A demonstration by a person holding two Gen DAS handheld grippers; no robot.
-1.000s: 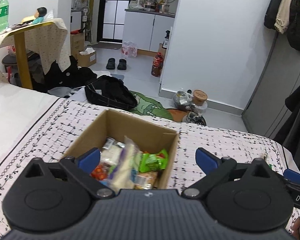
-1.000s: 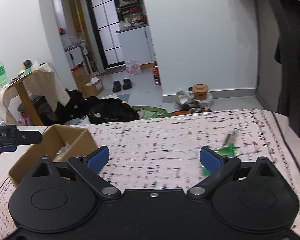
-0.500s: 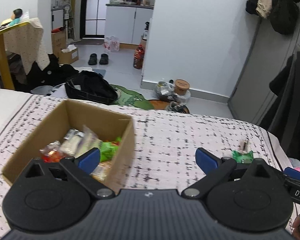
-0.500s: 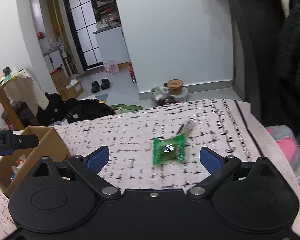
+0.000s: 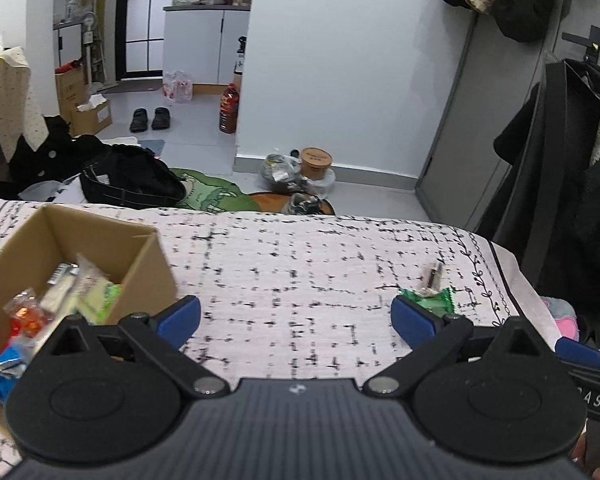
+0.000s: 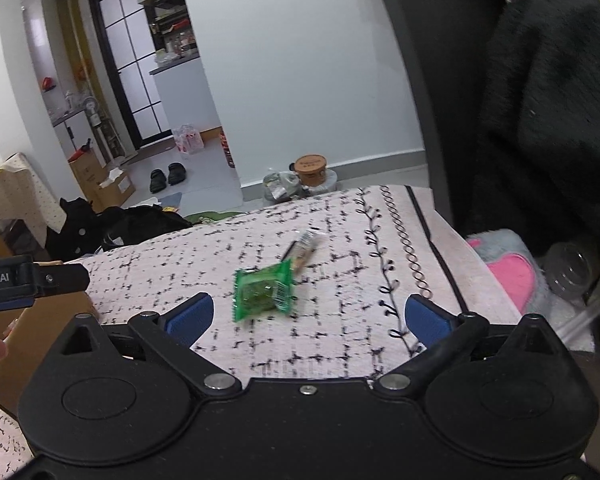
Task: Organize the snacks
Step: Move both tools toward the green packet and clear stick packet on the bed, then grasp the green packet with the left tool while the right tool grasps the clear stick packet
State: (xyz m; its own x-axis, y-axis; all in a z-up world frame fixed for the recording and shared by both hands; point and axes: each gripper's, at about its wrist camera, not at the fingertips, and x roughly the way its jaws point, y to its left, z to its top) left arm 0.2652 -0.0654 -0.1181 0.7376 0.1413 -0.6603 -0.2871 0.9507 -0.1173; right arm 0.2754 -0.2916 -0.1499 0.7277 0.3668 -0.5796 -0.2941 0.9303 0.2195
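With the right tool (image 6: 306, 316) released, its jaws just spread wider around nothing, the green snack packet (image 6: 263, 291) lying flat on the bed (image 6: 340, 344) ahead could slide or crumple under closing pads.
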